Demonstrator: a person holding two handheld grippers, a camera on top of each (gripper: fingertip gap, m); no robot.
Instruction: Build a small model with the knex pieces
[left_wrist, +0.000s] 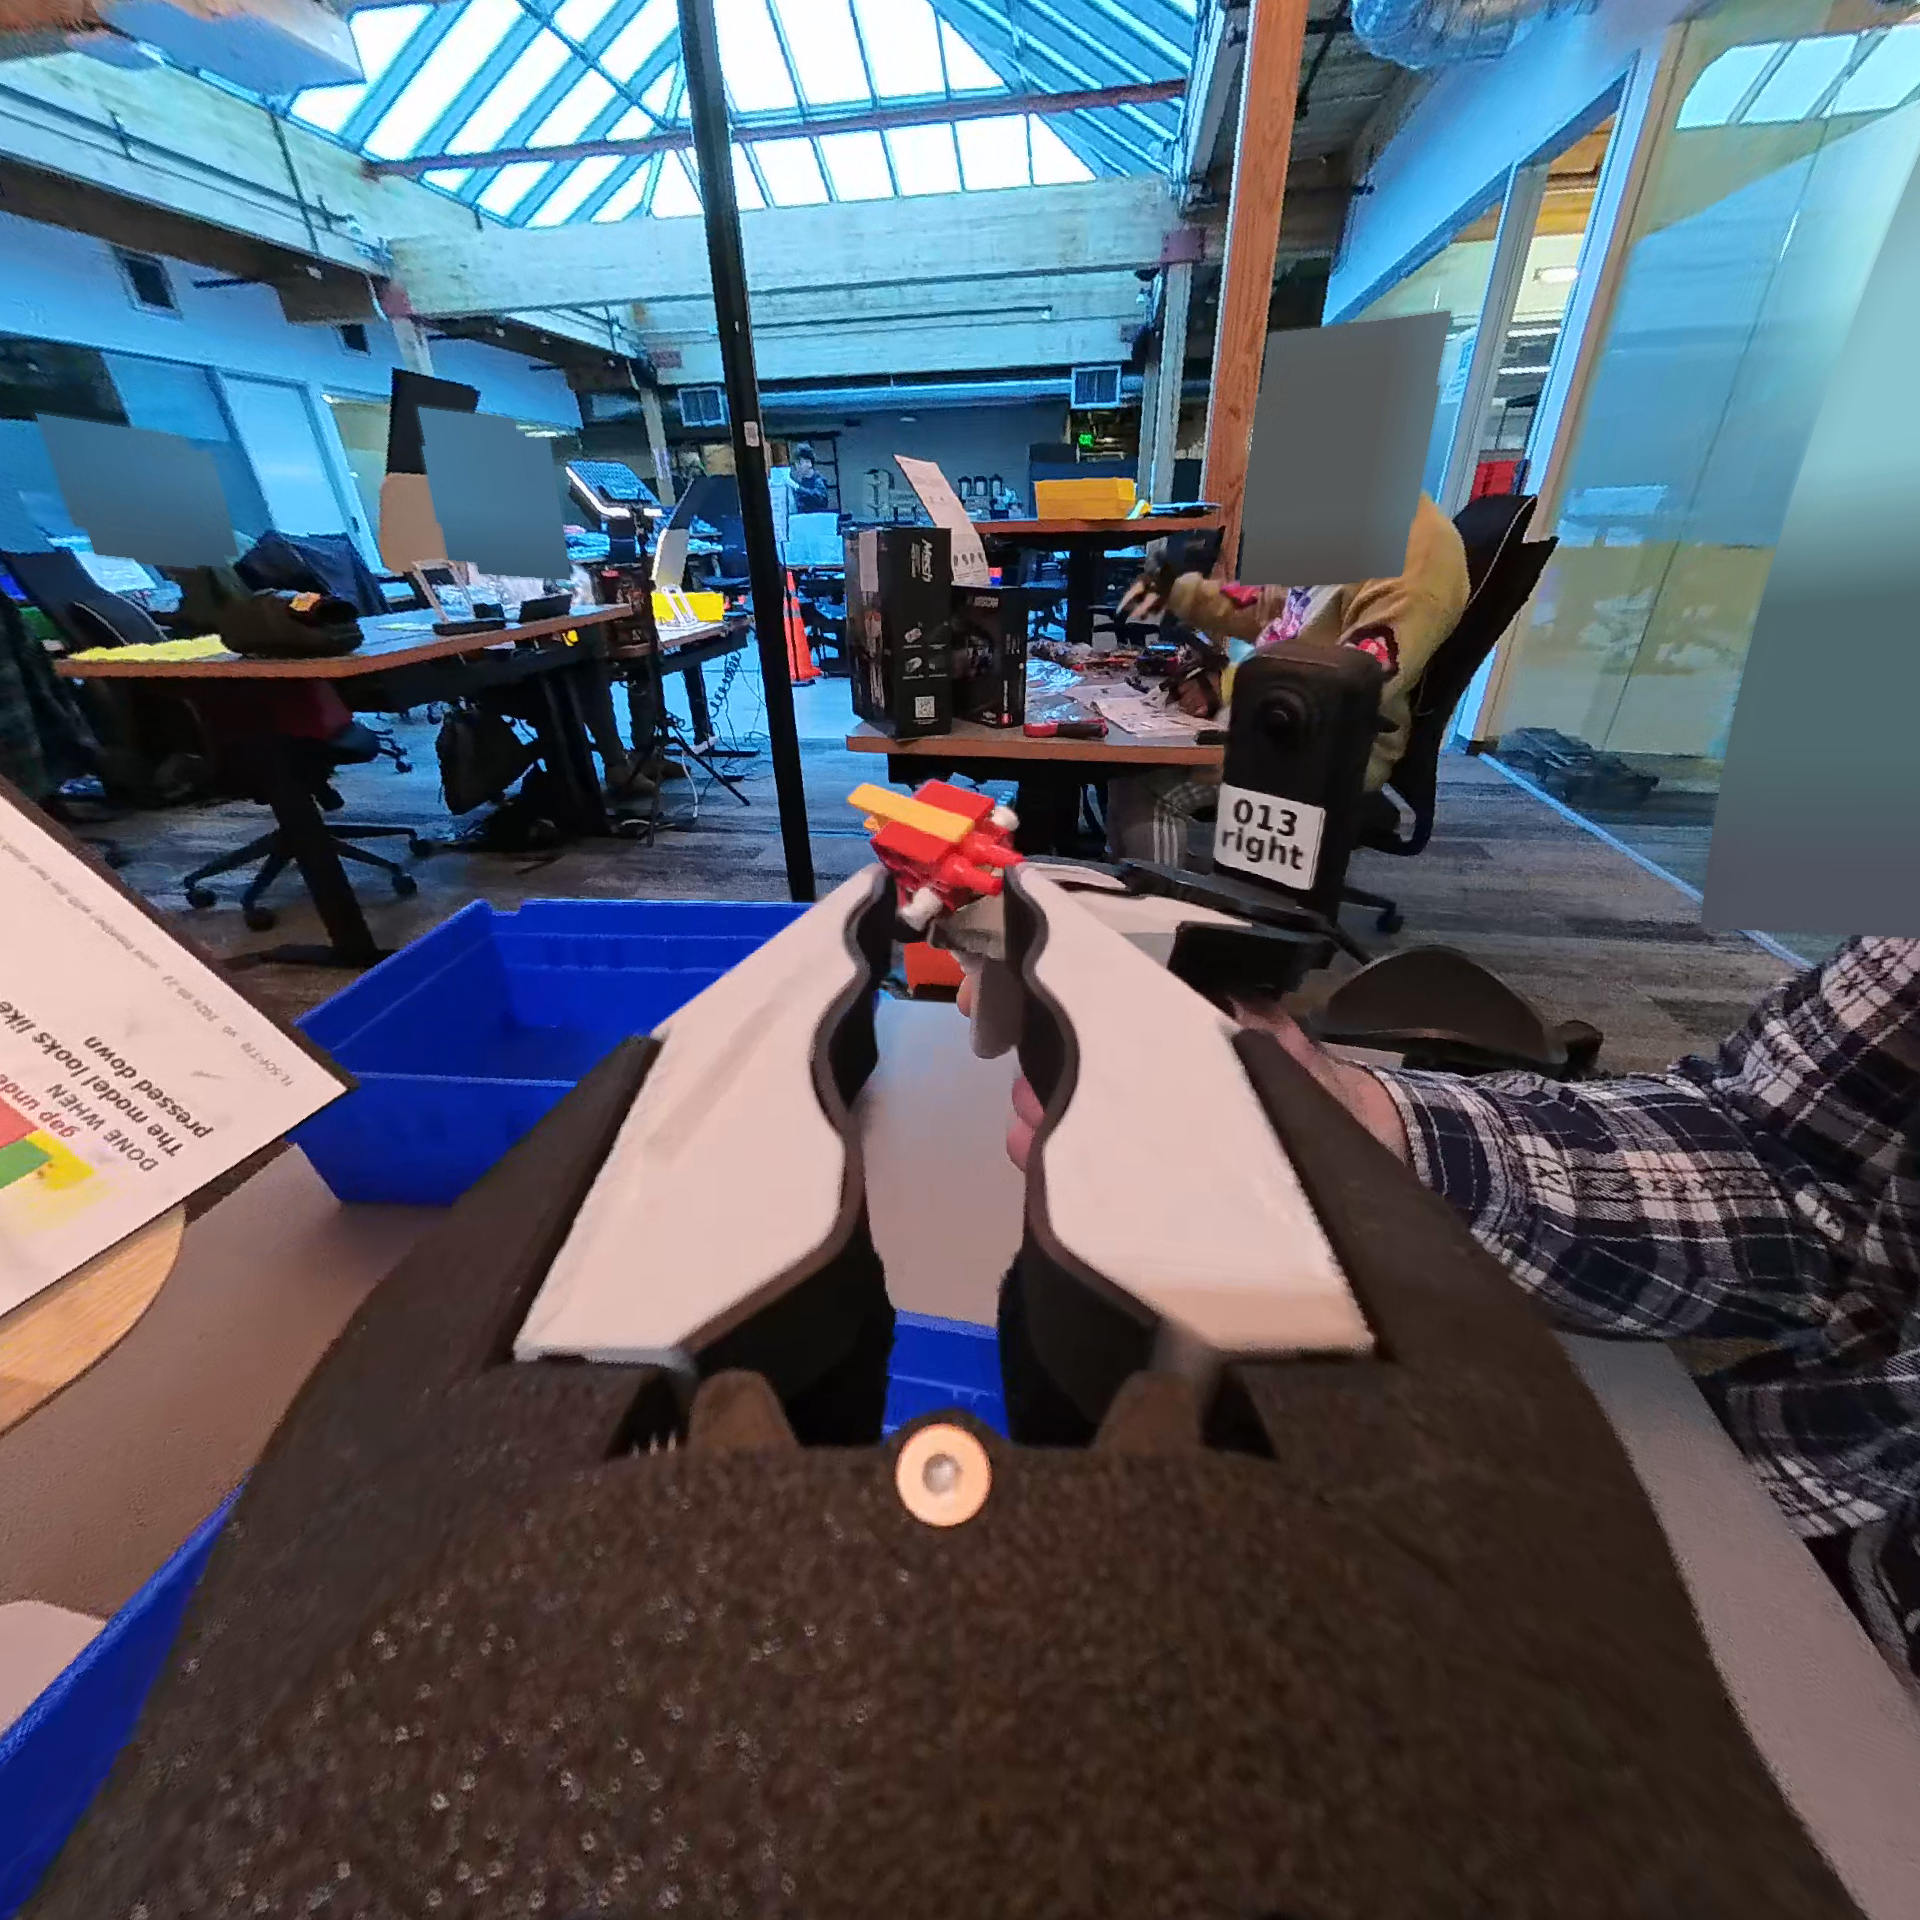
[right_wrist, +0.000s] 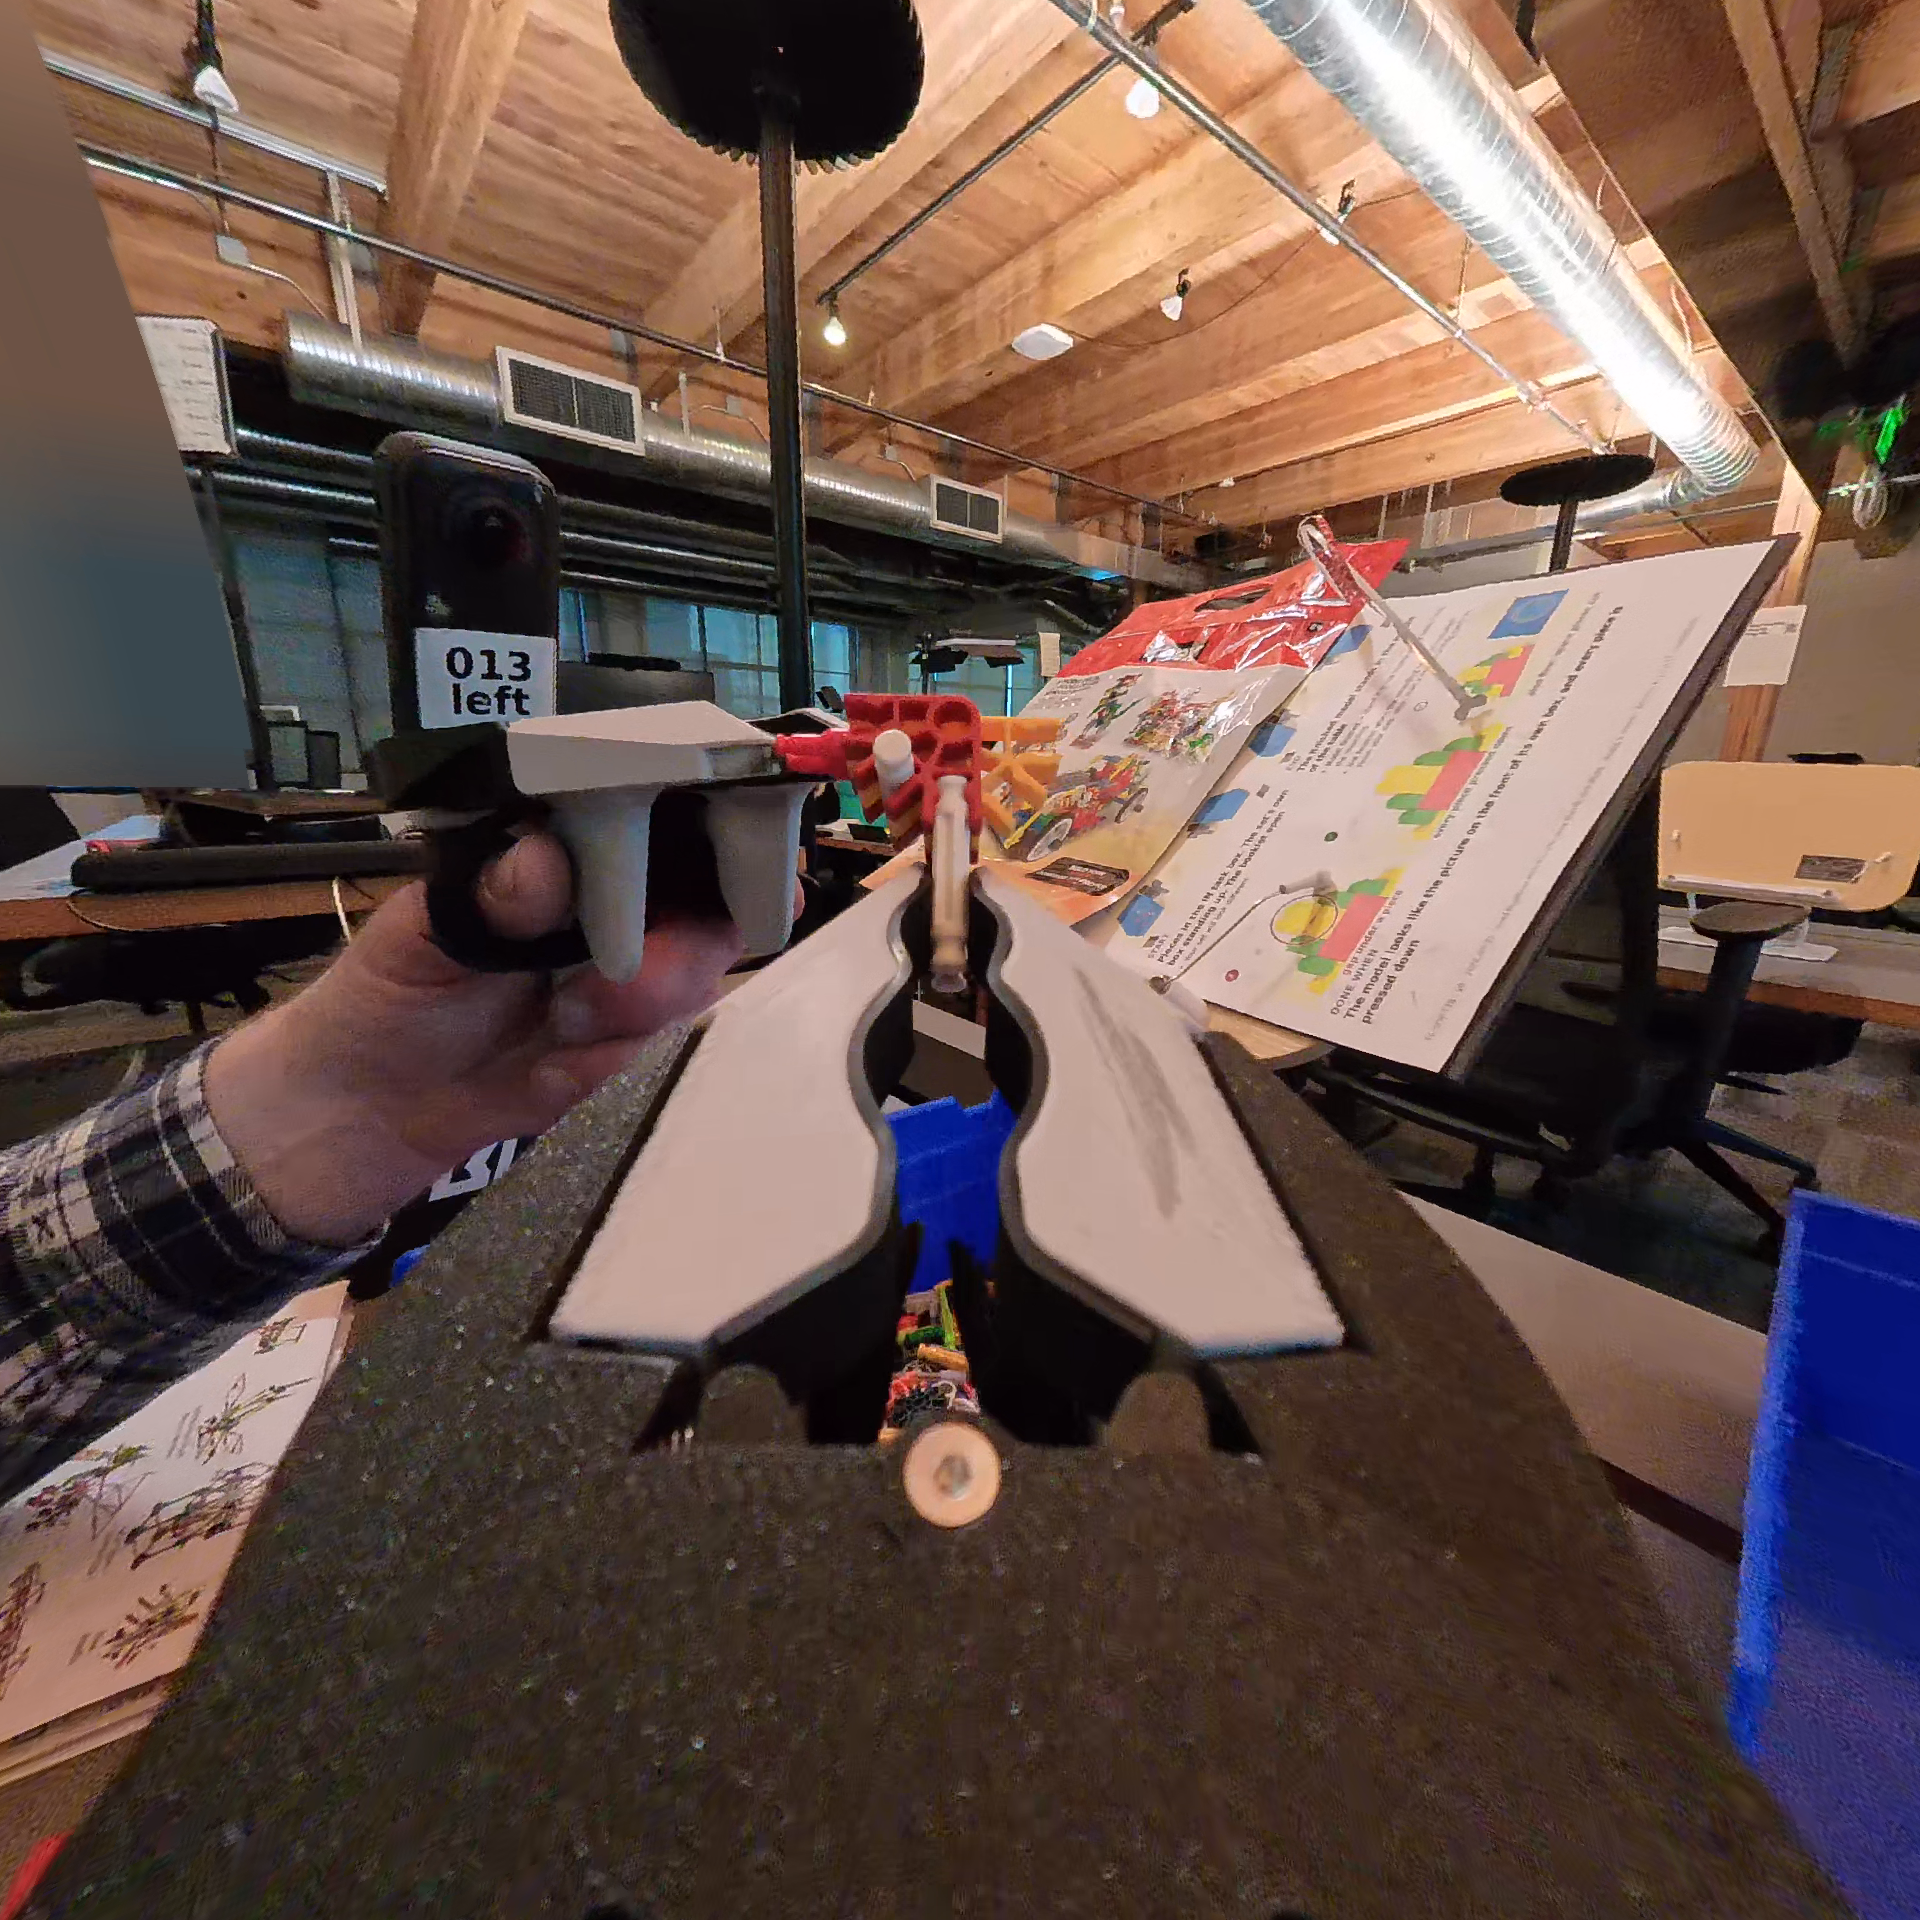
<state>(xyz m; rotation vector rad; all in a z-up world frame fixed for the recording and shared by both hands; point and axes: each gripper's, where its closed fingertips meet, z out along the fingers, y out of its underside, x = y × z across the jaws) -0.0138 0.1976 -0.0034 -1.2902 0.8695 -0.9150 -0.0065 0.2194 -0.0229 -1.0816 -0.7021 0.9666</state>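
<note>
Your left gripper (left_wrist: 951, 894) is nearly closed, tips pinched on a small toy assembly (left_wrist: 940, 842) of red and yellow plastic pieces, held in the air above the blue bin (left_wrist: 488, 997). Your right gripper (right_wrist: 948, 914) is also nearly closed, clamped on a white rod (right_wrist: 948, 883) that plugs up into the red connector (right_wrist: 920, 743) of the same assembly. Both grippers meet at that one cluster, tips almost touching.

Handling, judged by looks: light, stiff, hard plastic, snap-fit joints. Smooth surfaces could slip or twist in the pads. Thin rods might pop out of their sockets under side load. Best hold looks like the flat red connector body or mid-rod, not the rod ends.

Counts: two grippers, one assembly, one white rod in the right one, at least one orange connector (right_wrist: 1013, 769) behind the red. Two blue bins visible in the right view, one instruction board (right_wrist: 1455, 790) on a stand, one printed sheet (right_wrist: 156, 1538) on the table at lower left.
</note>
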